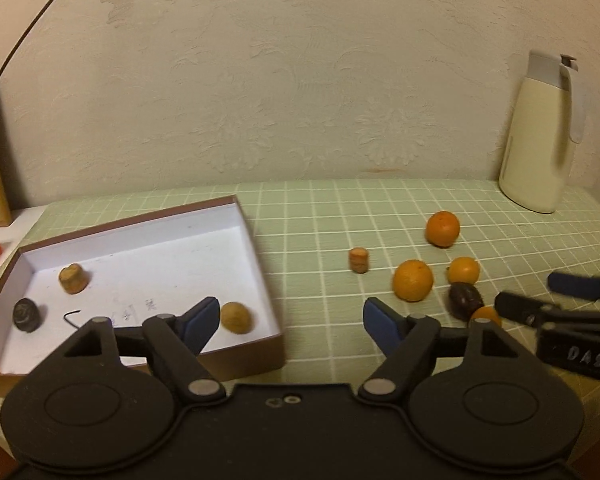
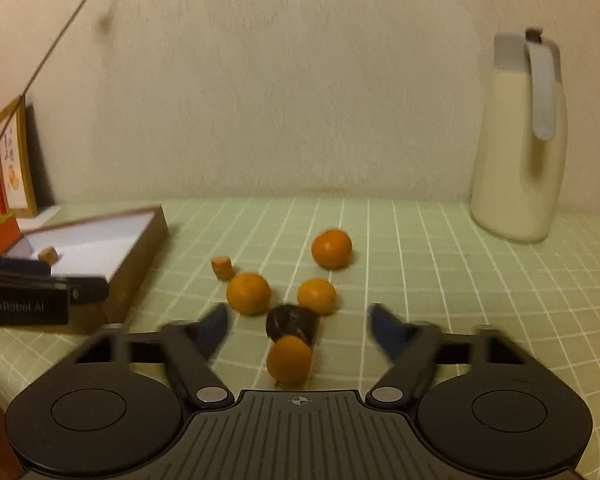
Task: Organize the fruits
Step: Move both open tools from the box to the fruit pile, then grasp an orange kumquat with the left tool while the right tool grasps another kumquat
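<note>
The left gripper was held spread wide, nothing between its fingers, above the box edge; a tan fruit lay just beside its left finger. The right gripper was likewise spread, with an orange and a dark fruit on the tabletop between its fingers.

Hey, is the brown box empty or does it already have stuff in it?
Not empty. The brown box holds a tan fruit, a cork-like piece and a dark fruit.
</note>
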The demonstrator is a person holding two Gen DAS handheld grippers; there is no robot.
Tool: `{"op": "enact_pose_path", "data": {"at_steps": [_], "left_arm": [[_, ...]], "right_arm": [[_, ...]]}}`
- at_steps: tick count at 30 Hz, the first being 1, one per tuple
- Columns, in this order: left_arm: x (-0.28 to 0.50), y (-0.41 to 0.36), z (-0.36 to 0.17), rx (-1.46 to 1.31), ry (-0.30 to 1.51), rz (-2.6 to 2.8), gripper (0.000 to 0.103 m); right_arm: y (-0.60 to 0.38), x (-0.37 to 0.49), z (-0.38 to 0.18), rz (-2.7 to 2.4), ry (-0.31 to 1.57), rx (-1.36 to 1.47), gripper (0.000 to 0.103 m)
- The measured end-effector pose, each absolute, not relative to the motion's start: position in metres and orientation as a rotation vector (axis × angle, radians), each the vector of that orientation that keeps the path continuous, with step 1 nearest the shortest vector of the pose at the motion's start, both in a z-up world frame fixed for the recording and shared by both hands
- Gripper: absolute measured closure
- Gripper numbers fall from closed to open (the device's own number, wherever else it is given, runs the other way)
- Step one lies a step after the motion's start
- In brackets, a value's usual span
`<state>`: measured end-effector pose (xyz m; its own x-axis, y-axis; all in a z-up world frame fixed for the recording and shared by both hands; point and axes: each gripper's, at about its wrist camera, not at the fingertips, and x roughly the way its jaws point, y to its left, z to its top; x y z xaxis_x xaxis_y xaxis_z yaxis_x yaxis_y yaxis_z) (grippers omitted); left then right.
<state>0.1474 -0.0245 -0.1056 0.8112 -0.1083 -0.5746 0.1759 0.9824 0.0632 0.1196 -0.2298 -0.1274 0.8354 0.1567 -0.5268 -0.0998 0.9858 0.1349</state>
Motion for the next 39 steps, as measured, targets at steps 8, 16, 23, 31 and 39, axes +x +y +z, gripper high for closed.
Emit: {"op": "enact_pose_path", "data": {"at_steps": [8, 16, 23, 31, 39], "left_arm": [[0.154, -0.042, -0.112, 0.137, 0.618, -0.180, 0.032], [0.162, -0.048, -0.117, 0.142, 0.630, -0.190, 0.033], [0.183, -0.067, -0.121, 0.183, 0.629, -0.243, 0.033], [0.206, -0.090, -0.134, 0.158, 0.664, -0.314, 0.051], [0.222, -0.101, -0.142, 0.126, 0.675, -0.343, 0.056]], "right_arm": [[-0.223, 0.131, -0.141, 0.154, 0.619, 0.108, 0.045], [-0.218, 0.144, -0.151, 0.142, 0.658, 0.115, 0.054], [-0.213, 0.146, -0.155, 0.129, 0.672, 0.105, 0.054], [-0.212, 0.148, -0.158, 0.100, 0.670, 0.094, 0.057], [-0.212, 0.151, -0.160, 0.112, 0.669, 0.105, 0.065]]}}
